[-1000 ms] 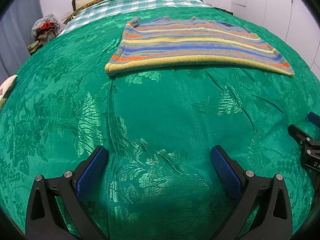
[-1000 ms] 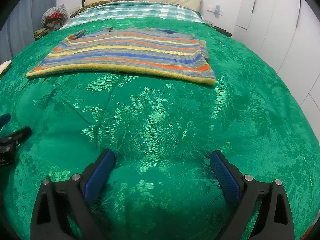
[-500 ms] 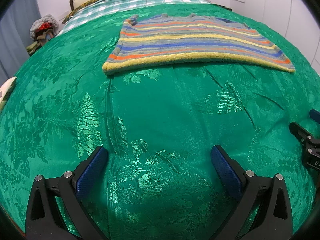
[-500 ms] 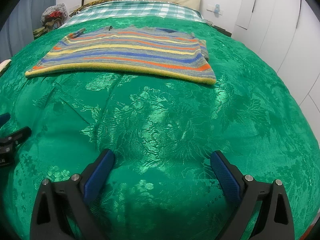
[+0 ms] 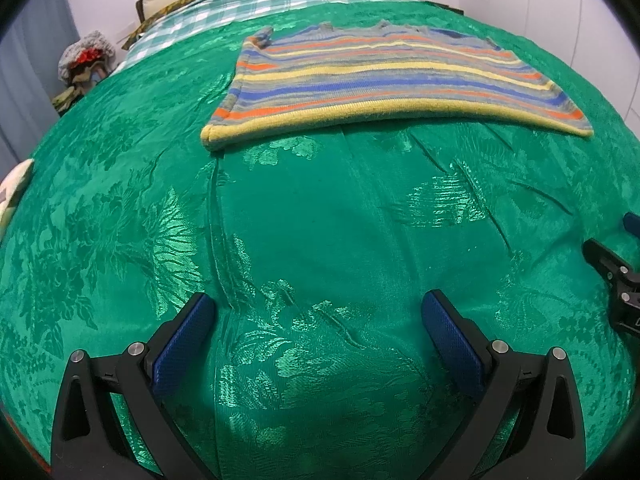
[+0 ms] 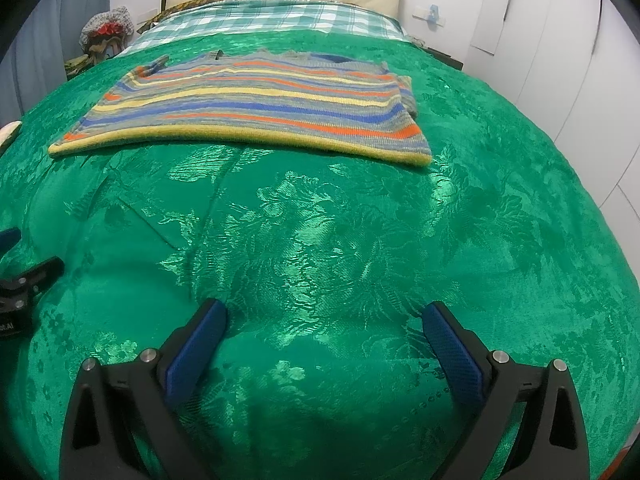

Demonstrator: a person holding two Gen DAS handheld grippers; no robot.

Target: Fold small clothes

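Here, a striped sweater is laid flat on the bed; well short of it, both grippers are held wide open, empty.

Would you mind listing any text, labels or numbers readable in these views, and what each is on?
"AI": white letters, cut off by the frame edge, on the left gripper body in the right wrist view.
A white mark on the right gripper is cut off and unreadable.
The sweater shows no text.

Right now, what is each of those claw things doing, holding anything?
Left gripper: open, holding nothing.
Right gripper: open, holding nothing.
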